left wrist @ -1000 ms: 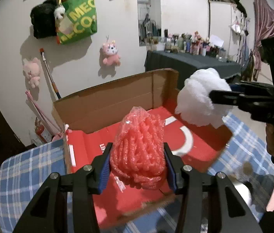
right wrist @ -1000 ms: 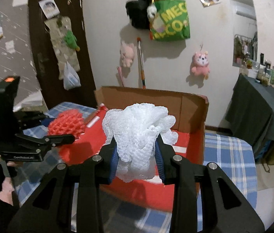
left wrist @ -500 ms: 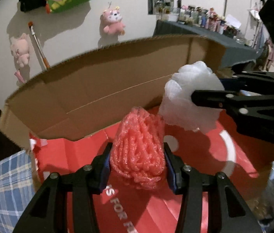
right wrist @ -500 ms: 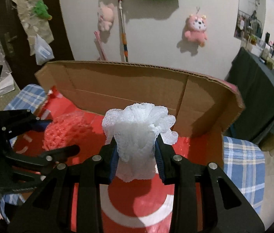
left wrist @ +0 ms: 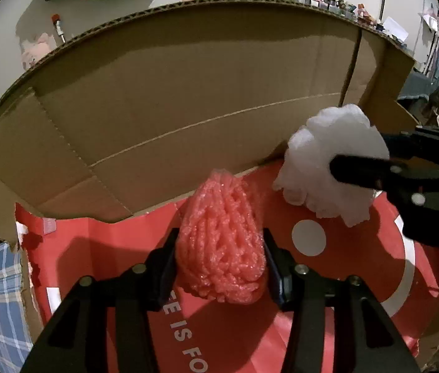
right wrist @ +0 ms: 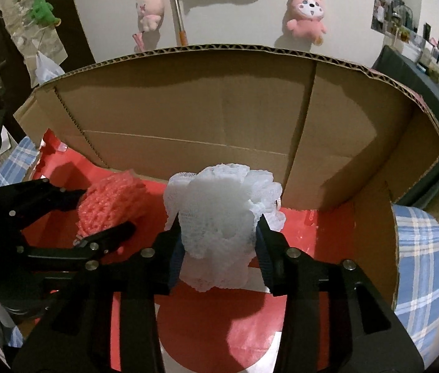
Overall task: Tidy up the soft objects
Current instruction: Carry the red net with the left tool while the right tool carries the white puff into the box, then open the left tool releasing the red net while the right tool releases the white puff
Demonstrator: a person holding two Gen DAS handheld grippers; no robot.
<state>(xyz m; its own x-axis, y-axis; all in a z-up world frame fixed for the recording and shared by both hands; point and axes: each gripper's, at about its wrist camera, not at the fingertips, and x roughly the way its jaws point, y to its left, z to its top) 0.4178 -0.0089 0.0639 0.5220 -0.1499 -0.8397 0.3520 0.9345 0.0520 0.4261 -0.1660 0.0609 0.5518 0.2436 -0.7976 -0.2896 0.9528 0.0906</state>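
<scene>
A pink foam net (left wrist: 222, 248) is clamped in my left gripper (left wrist: 219, 236), low over the red floor of an open cardboard box (left wrist: 188, 93). To its right a white mesh puff (left wrist: 328, 168) sits between the fingers of my right gripper (left wrist: 359, 155). In the right wrist view the puff (right wrist: 219, 205) fills the gap of my right gripper (right wrist: 218, 227); its jaws are opening, and the pads still touch the puff's sides. There the pink net (right wrist: 110, 199) and my left gripper (right wrist: 106, 209) are at the left, inside the box (right wrist: 204, 118).
The box's tall brown back wall stands close ahead, with a side flap (right wrist: 359, 143) at the right. A blue checked cloth (right wrist: 421, 248) lies under the box. Pink plush toys (right wrist: 306, 15) hang on the wall behind, and a dark-covered table (right wrist: 421, 77) stands at the right.
Both grippers came forward and down from outside the box to low over its red floor. The right gripper's jaws have widened and the white puff has swelled between them.
</scene>
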